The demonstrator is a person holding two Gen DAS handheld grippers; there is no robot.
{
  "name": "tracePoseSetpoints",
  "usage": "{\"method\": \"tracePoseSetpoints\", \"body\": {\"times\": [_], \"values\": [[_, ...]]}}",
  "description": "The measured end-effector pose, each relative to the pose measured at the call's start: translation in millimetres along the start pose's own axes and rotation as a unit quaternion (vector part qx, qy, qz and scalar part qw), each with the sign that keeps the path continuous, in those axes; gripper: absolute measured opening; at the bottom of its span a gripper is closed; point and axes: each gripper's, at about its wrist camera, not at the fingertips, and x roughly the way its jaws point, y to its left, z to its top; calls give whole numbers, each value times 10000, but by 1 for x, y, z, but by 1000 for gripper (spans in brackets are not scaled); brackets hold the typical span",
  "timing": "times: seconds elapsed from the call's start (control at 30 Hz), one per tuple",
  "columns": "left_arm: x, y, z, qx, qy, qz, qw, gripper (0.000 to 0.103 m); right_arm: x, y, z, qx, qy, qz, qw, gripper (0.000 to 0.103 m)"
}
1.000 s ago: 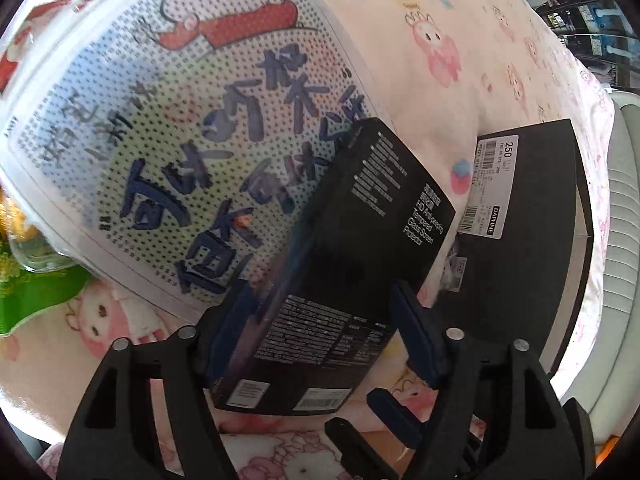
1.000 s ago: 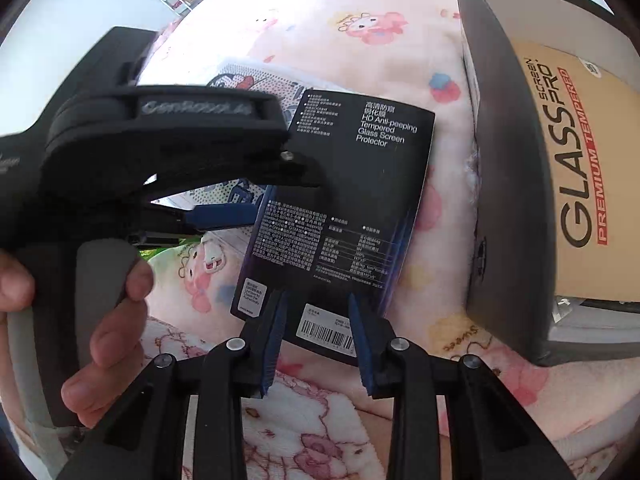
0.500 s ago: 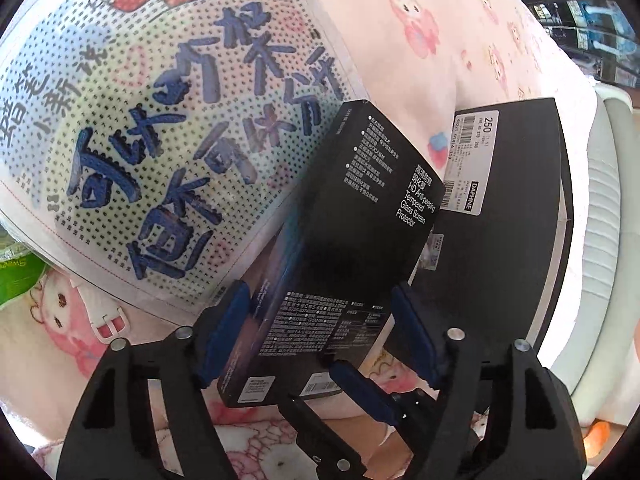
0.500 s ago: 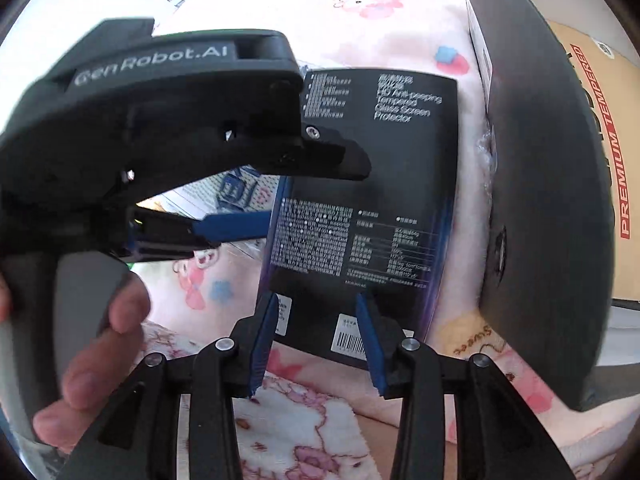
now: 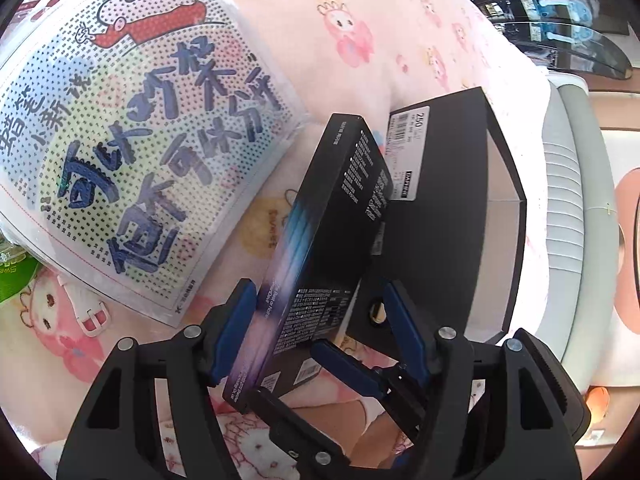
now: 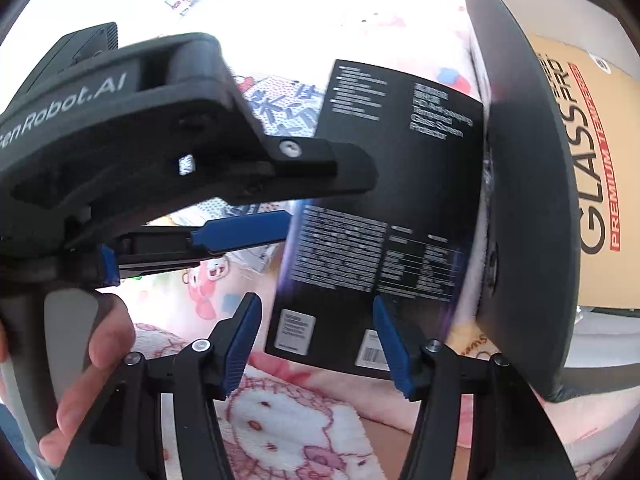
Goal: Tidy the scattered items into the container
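Between the blue pads of the left tool (image 5: 320,320), a black box (image 5: 328,248) is held tilted. The right tool (image 6: 316,340) has just been opened wide around it. At three o'clock, the black container (image 6: 520,200) is seen, touching the box.

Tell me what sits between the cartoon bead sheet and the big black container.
The black screen protector box, tilted up on edge between the cartoon bead sheet and the black container, straddled by the left gripper. The left wrist view shows it.
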Motion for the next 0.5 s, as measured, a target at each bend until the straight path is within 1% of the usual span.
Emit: {"method": "tracePoseSetpoints", "body": {"times": [0.07,0.13,0.27,0.33,0.4,0.43,0.5], "values": [[-2,-1,-4,11,14,-63,10000,67,0,1,-1,-54,12,-104,9999,56],[-4,-2,-8,13,16,-77,10000,67,0,2,-1,-104,13,-186,9998,60],[-9,-3,-16,23,29,-181,9998,67,-5,0,-3,-71,-121,-284,9995,61],[-11,-4,-21,17,82,-421,9991,67,-10,-3,-6,-88,-200,-384,9990,61],[-27,16,4,-37,259,-790,9965,66,-15,-10,-10,-50,-236,-551,9982,62],[-26,16,2,-35,348,-900,9953,65,-18,-15,-11,-4,-230,-524,9984,63],[-22,12,-1,39,488,-907,9947,63,-23,-24,-14,92,-235,-409,9988,63]]}}
